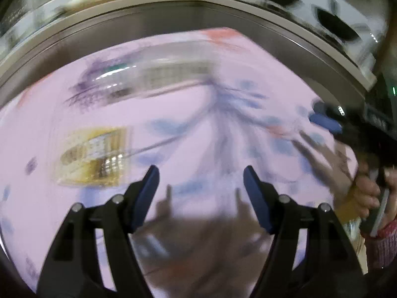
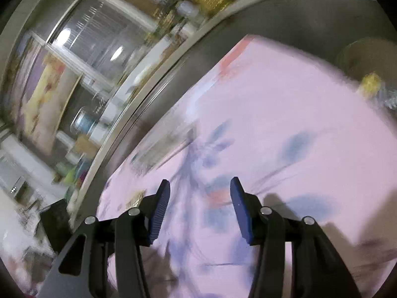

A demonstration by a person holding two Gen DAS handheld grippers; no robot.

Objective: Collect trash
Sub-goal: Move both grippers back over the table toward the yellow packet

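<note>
Both views are motion-blurred. A pink floral cloth [image 1: 198,134] covers the table. In the left wrist view a clear plastic wrapper with a yellow label [image 1: 94,156] lies on the cloth, left of and just beyond my left gripper [image 1: 201,176], which is open and empty. A clear plastic bottle or package [image 1: 148,74] lies farther back. My right gripper [image 2: 199,188] is open and empty above the cloth [image 2: 285,114]; it also shows at the right edge of the left wrist view [image 1: 327,119], held by a hand.
A grey table rim [image 1: 248,12] runs around the cloth. A dark bin with yellow trash [image 2: 369,82] sits at the far right in the right wrist view. Cluttered shelves and a glass cabinet [image 2: 86,49] stand beyond the table's left side.
</note>
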